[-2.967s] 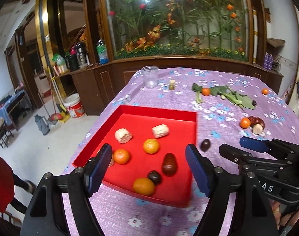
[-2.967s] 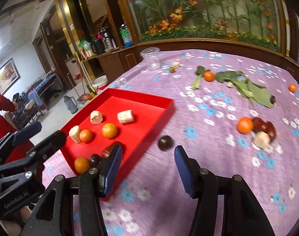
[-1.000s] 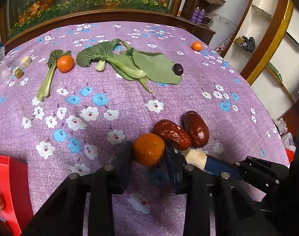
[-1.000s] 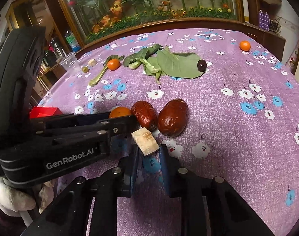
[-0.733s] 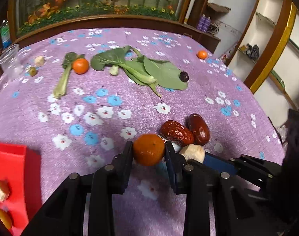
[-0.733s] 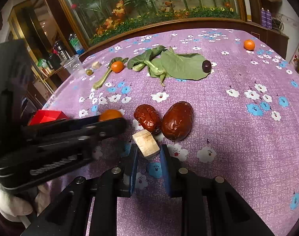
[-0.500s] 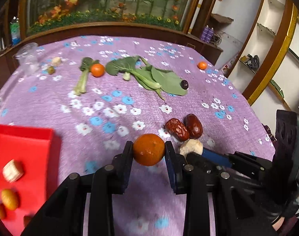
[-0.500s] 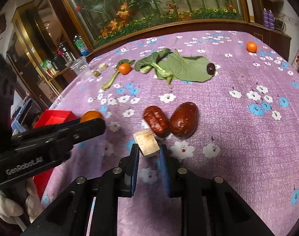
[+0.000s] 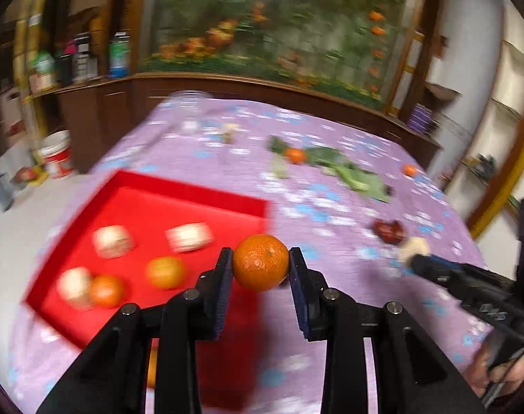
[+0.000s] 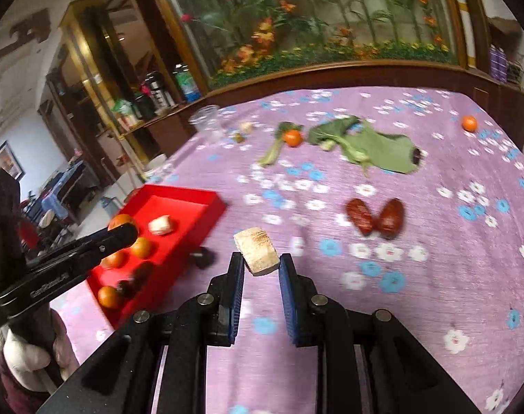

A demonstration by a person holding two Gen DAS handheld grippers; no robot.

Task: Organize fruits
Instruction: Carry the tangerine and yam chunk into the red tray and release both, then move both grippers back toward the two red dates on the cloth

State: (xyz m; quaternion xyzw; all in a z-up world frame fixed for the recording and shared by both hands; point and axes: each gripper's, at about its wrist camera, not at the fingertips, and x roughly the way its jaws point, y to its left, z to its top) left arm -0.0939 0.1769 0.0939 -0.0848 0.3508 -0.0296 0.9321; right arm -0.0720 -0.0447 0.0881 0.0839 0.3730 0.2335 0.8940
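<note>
A flower mural fills the wall above dark wooden cabinets.

You see an orange tangerine, a red tray, a purple cloth with white and blue flowers, and dark red dates.

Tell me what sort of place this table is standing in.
Most likely a room in a home, perhaps a dining or living room. A table under a purple flowered cloth stands before a big glass-fronted display of plants and flowers, with dark wooden cabinets holding bottles and flasks.
</note>
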